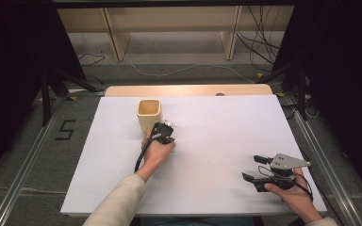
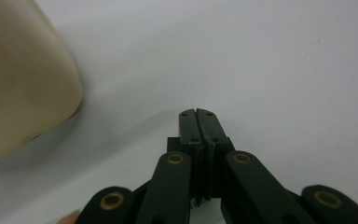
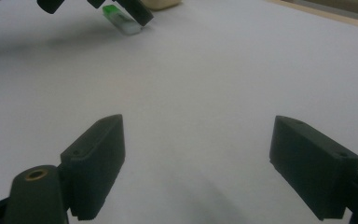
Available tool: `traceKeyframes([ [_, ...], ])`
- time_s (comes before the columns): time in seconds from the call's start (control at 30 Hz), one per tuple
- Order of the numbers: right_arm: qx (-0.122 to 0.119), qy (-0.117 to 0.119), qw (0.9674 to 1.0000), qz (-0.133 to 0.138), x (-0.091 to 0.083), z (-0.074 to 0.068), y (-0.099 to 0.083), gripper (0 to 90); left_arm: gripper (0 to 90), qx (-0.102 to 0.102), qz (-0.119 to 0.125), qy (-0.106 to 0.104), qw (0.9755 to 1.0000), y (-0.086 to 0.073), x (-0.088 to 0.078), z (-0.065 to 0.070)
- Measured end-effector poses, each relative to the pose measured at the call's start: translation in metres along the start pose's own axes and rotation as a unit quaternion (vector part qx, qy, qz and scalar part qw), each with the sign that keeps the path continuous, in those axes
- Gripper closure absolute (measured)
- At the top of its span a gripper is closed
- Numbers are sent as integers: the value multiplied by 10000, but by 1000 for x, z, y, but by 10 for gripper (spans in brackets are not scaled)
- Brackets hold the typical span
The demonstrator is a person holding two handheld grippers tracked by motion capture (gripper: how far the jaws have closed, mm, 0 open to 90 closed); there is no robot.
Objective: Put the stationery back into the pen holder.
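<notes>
My left gripper (image 2: 199,113): jaws pressed together, empty, beside cup (image 1: 149,113) | my right gripper (image 3: 198,158): jaws spread wide, empty, over white table (image 1: 217,141)

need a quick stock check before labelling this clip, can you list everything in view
cup: one, pale yellow, squarish, upright at the far left of the white surface, just beyond the left gripper
small green and clear piece: one, seen in the right gripper view at the left gripper's jaws; too blurred to tell whether it is held
table: one, white top with a wooden far edge
shelf unit: one, light wood, on the floor beyond the table
cables: several, dark, on the floor at far right
left gripper: one, black, jaws shut, beside the cup
right gripper: one, black, jaws open over bare table, near right
</notes>
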State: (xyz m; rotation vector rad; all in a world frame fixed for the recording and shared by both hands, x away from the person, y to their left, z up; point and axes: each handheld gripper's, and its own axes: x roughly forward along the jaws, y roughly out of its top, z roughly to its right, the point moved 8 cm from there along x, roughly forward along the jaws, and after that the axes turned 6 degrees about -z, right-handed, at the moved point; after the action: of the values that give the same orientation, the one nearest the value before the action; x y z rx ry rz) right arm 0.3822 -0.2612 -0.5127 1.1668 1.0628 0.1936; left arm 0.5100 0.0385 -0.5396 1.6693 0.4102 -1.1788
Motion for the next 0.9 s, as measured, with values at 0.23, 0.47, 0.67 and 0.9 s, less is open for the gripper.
traceKeyframes([
  [0.23, 6, -3, 10000, -4, 0, 0, 0, 188, 900, -32, -64, -31, 10000, -2, 0, -1],
  [0.47, -3, -3, 10000, -9, 0, 0, 0, 188, 900, 4, -132, -44, 9999, -5, -2, 0],
  [0.67, -5, 13, 10000, 4, 0, 0, 0, 188, 900, 101, -283, -118, 9995, -12, -7, 3],
  [0.9, -11, 6, 10000, -4, 0, 0, -1, 188, 899, 158, -383, -202, 9989, -20, -12, 9],
])
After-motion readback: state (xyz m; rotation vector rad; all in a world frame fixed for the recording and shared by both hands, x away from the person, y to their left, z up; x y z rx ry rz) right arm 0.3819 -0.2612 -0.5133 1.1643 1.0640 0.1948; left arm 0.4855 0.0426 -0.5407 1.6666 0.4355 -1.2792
